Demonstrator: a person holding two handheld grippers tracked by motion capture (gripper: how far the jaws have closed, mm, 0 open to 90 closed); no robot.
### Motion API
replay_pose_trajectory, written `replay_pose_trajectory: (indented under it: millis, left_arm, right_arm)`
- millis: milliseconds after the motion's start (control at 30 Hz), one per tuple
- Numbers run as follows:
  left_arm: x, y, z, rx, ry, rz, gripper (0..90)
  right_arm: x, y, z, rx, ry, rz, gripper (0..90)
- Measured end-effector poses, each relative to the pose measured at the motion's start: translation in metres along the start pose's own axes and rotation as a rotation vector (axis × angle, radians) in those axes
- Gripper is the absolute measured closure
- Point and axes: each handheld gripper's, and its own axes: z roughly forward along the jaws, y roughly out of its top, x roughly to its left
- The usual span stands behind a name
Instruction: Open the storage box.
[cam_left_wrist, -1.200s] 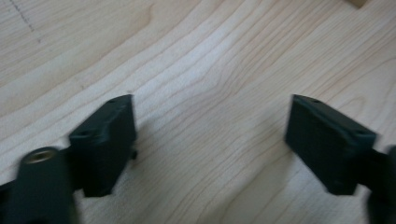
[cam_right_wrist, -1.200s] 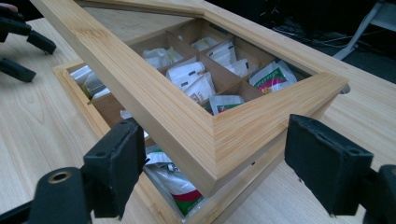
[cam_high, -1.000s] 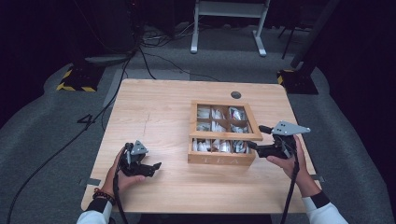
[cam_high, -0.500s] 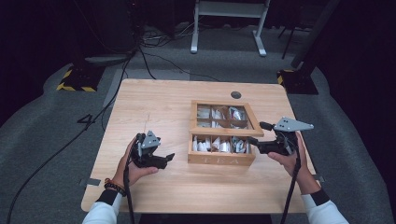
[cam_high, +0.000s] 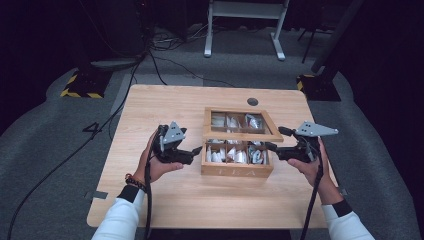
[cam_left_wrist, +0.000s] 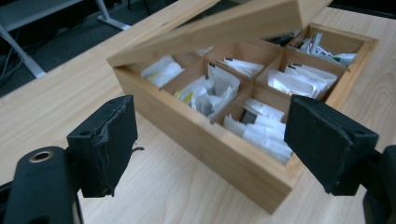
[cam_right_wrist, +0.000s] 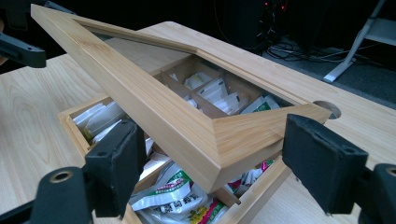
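Lid (cam_right_wrist: 154, 107) of wooden box (cam_high: 237, 169) stands half-raised, sachets seemingly inside.

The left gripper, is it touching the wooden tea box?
Apart. In the left gripper view the left gripper has open jaws, with bare table showing between them and the tea box.

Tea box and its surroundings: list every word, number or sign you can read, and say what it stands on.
"TEA": faint, on the front wall of the wooden tea box.
"4": on the grey floor left of the table.
Print on the tea sachets: coloured, too blurred to read.
Left gripper and right gripper: no lettering.
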Motion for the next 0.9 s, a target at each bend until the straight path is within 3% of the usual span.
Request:
replay_pose_trajectory:
  millis: [100,333,733,900]
  left_arm:
    - [-0.002,0.010,0.005,-0.001,0.026,0.030,18.4]
    - [-0.003,0.032,0.009,-0.067,0.002,0.029,19.0]
    - [-0.008,0.045,0.017,-0.053,0.030,0.096,21.1]
    - [-0.007,0.049,0.019,-0.041,0.013,0.121,23.4]
  right_arm:
    - [-0.001,0.002,0.000,-0.008,-0.003,-0.004,22.7]
    - [-0.002,0.004,0.000,-0.015,-0.003,0.005,22.8]
    - [-0.004,0.006,-0.001,-0.031,-0.004,0.020,24.6]
    - [-0.006,0.005,-0.001,-0.034,0.005,0.028,24.9]
